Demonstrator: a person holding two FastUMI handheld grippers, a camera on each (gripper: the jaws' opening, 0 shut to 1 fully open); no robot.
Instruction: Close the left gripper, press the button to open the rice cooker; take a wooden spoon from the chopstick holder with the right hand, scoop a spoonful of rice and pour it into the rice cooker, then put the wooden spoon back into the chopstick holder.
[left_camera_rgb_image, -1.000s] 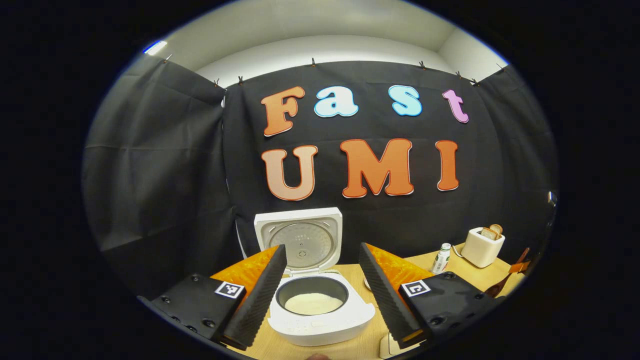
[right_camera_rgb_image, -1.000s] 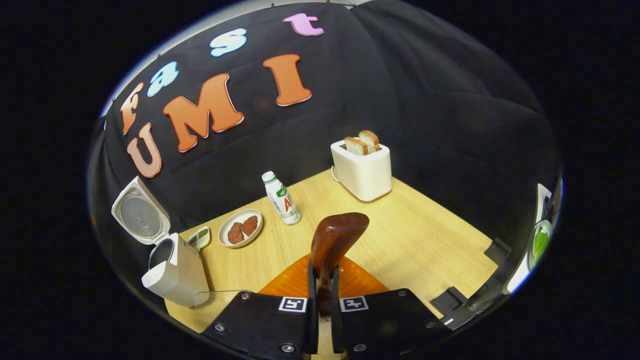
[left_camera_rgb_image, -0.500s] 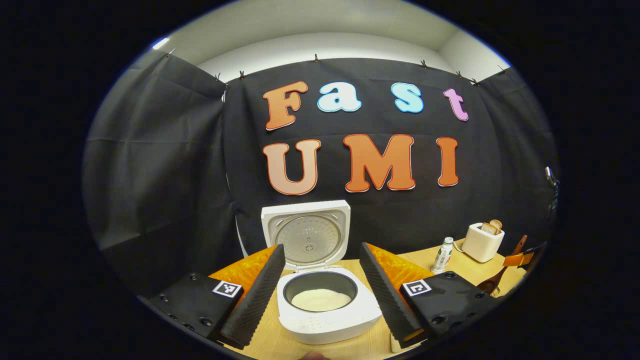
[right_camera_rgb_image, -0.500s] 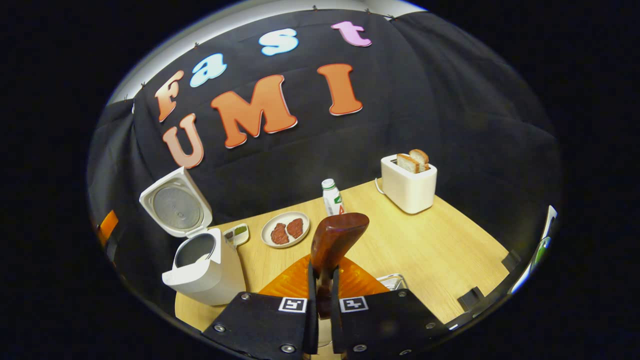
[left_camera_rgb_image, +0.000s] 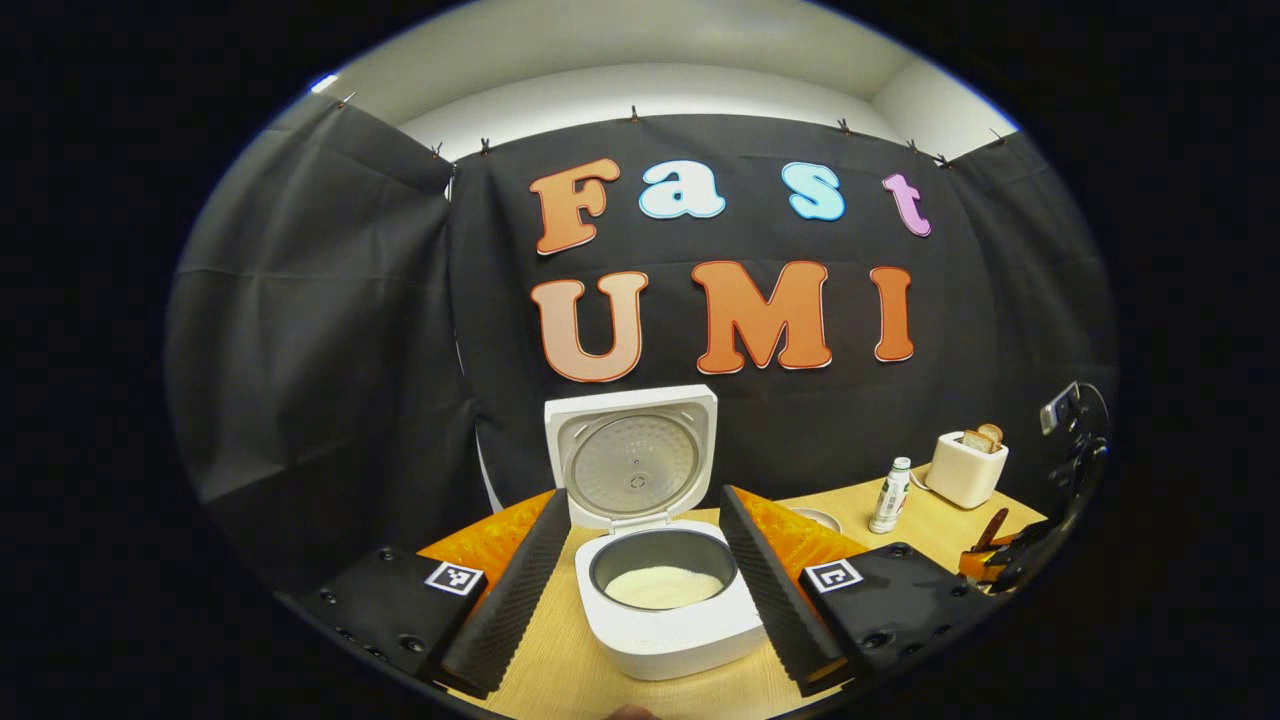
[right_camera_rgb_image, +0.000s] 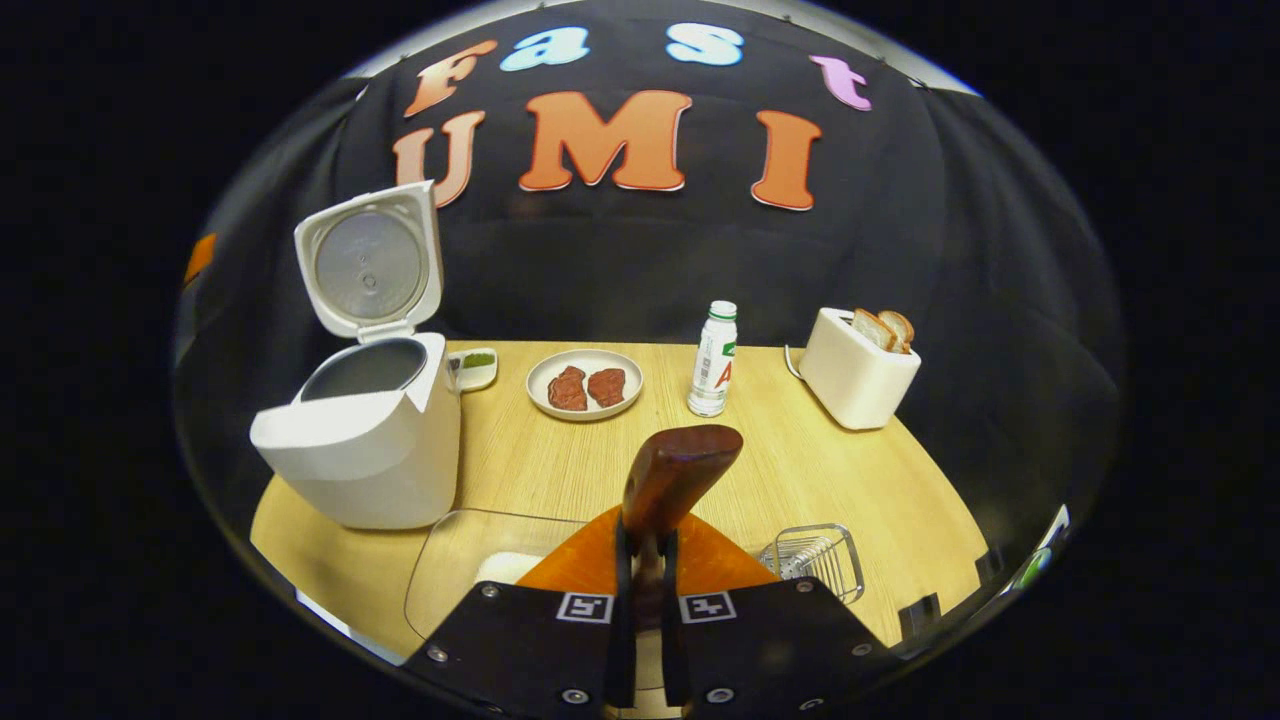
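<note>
Lid up, spoon in hand — scooping or the return trip comes next.

The rice cooker (left_camera_rgb_image: 665, 600) stands open with rice in its pot, the left gripper (left_camera_rgb_image: 640, 585) spread wide before it. The right gripper (right_camera_rgb_image: 640, 590) pinches the wooden spoon (right_camera_rgb_image: 672, 475) by its handle. The right gripper view adds a clear rice container (right_camera_rgb_image: 455, 560) and the wire chopstick holder (right_camera_rgb_image: 815, 560) — whether the spoon's bowl is loaded, I cannot tell.
</note>
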